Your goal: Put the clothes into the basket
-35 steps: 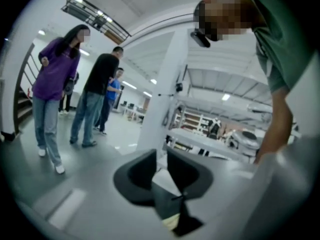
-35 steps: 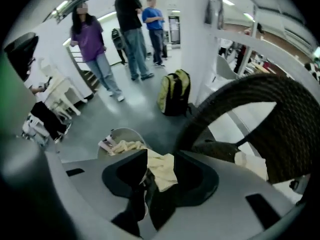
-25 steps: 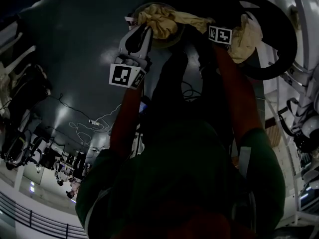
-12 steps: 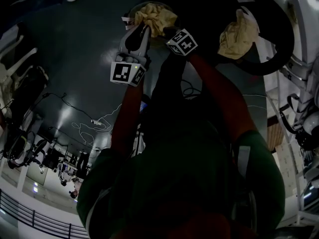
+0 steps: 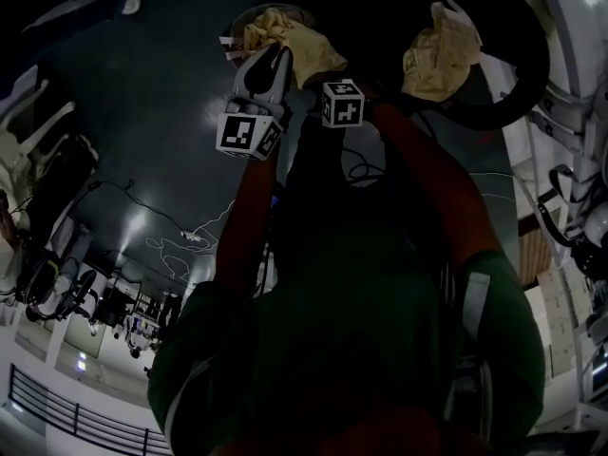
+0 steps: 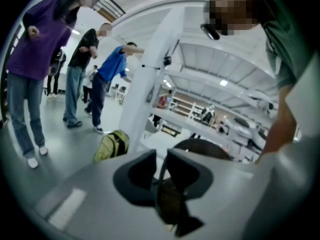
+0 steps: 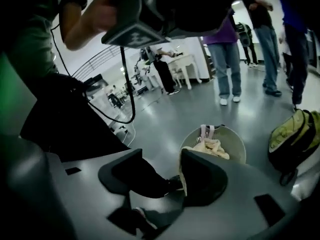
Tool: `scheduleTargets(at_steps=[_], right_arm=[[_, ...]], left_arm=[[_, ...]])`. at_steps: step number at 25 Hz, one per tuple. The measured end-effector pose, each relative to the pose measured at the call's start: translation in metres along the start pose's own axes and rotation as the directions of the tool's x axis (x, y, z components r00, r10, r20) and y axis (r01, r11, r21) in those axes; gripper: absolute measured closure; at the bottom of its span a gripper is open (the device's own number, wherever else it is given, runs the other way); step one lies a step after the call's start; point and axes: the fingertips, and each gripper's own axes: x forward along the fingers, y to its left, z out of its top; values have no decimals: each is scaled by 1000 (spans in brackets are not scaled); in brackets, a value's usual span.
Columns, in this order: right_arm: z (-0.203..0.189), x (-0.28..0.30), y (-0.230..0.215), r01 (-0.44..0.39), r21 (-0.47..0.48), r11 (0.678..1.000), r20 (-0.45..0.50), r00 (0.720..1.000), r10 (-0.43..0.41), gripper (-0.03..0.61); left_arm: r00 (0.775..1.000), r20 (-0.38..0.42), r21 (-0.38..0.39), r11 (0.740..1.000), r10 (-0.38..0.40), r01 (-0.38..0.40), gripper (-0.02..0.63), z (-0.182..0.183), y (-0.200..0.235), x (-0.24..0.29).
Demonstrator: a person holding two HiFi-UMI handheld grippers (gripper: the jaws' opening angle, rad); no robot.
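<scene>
In the head view my left gripper (image 5: 275, 53) is shut on a tan cloth (image 5: 285, 32) that hangs over the round basket (image 5: 245, 14). The left gripper view shows the same gripper (image 6: 161, 156) with its jaws nearly together and a fold of cloth (image 6: 171, 200) pinched between them. My right gripper (image 7: 161, 157) is opening, with nothing between its jaws; only a dark trouser leg and a shoe show through the gap. Its marker cube (image 5: 342, 103) sits just right of the left gripper. The right gripper view shows the pale basket (image 7: 236, 145) on the floor with tan cloth (image 7: 212, 147) inside.
A second tan cloth (image 5: 439, 53) lies on a big black ring-shaped thing (image 5: 521, 110) at the right. A yellow-green backpack (image 7: 295, 135) stands beside the basket. Several people (image 7: 227, 49) stand around on the grey floor, and a white pillar (image 6: 150, 79) rises nearby. A cable (image 5: 180, 237) trails across the floor.
The right gripper let go of the cloth stretched between both grippers, opened, rolled and drew back towards me. The cloth now bunches at the left gripper, which shifted slightly.
</scene>
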Motion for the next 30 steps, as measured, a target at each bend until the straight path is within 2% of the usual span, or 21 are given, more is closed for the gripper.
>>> scheduleTargets(at_steps=[2, 5, 6, 9, 12, 14, 15, 17, 19, 21, 23, 25, 26, 27, 30], right_arm=[[15, 8, 7, 8, -41, 999, 20, 1000, -7, 357], [58, 17, -9, 119, -53, 991, 97, 989, -113, 358], [65, 21, -14, 134, -49, 990, 95, 987, -129, 357], [61, 25, -20, 140, -34, 990, 70, 988, -137, 357], [34, 4, -30, 220, 73, 973, 99, 969, -226, 357], [1, -28, -45, 317, 206, 926, 115, 932, -344, 357], [-25, -47, -54, 368, 284, 885, 105, 906, -410, 357], [-89, -89, -69, 458, 453, 765, 49, 844, -535, 357], [-160, -131, -79, 528, 593, 608, -38, 772, -634, 357], [-227, -170, -82, 571, 687, 450, -126, 703, -700, 357], [-286, -204, -82, 582, 757, 299, -196, 637, -746, 357], [-335, -229, -80, 565, 807, 171, -243, 581, -777, 357], [-354, -238, -79, 552, 824, 127, -257, 564, -785, 357], [-370, -244, -78, 542, 835, 97, -266, 552, -790, 357], [-408, -249, -84, 525, 849, 66, -268, 535, -801, 357]], left_arm=[[1000, -9, 5, 1000, -10, 10, 549, -3, -15, 8], [1000, -17, 65, 998, 17, -16, 559, 7, -26, 11], [999, -2, 88, 995, 40, -40, 561, 17, -24, 8], [994, 61, 83, 992, 92, -97, 561, 43, -7, -4], [994, 46, 112, 988, 101, -105, 561, 42, 1, -5], [997, 19, 121, 989, 78, -80, 561, 30, -4, 5], [998, 3, 125, 990, 59, -59, 561, 22, -11, 13], [999, -37, 124, 992, 15, -10, 561, 2, -31, 37], [996, -84, 117, 992, -32, 42, 561, -22, -57, 64], [988, -131, 114, 989, -83, 98, 561, -48, -85, 92], [975, -181, 115, 982, -128, 150, 561, -76, -113, 120], [961, -225, 112, 975, -162, 191, 561, -106, -137, 148], [954, -244, 110, 972, -175, 206, 561, -122, -148, 162], [947, -263, 107, 970, -183, 217, 561, -138, -158, 176], [930, -318, 76, 973, -184, 219, 561, -192, -178, 217]])
